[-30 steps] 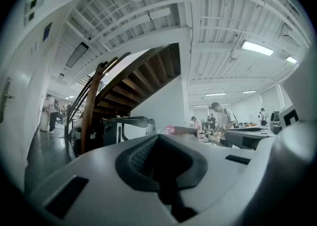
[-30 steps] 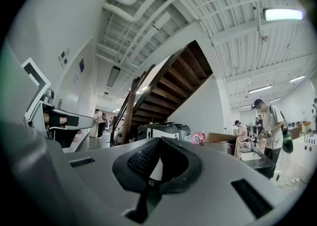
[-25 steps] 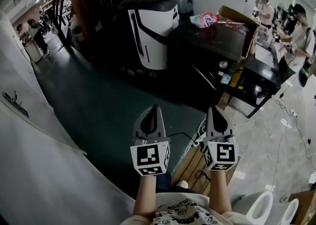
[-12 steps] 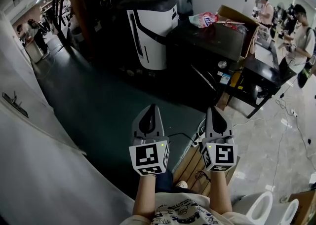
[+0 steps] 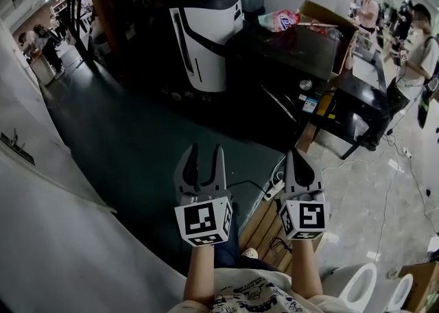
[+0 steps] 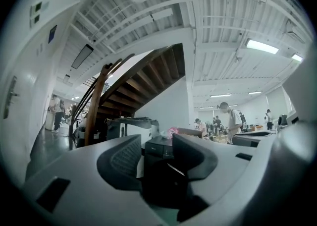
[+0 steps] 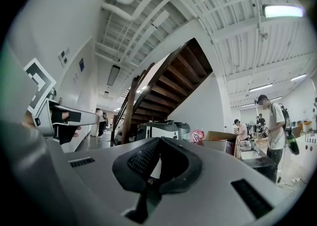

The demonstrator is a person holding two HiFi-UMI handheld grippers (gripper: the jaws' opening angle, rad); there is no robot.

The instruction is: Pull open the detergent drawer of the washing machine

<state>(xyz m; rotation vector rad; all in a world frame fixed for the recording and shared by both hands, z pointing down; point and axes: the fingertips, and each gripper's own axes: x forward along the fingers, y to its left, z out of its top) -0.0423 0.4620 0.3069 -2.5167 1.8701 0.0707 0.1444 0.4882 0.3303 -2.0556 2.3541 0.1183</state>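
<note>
Cardboard box (image 5: 328,15) on the dark washing machine (image 5: 274,75), contents unclear; pink bag (image 5: 281,20) beside it. Machine stands well ahead, drawer indistinct. Left gripper (image 5: 206,152) jaws just opened, empty; right gripper (image 5: 293,157) clenched, empty.

open workshop hall: wooden staircase (image 6: 148,79), strip lights (image 6: 261,46) on a bare ceiling, white appliance (image 5: 206,37), people (image 5: 415,44) at counters (image 5: 357,95).

Your left gripper (image 5: 206,149) & right gripper (image 5: 293,155): grey, blk/wht marker cubes. Washing machine (image 5: 278,64): blk. Floor (image 5: 123,133): dk green.
</note>
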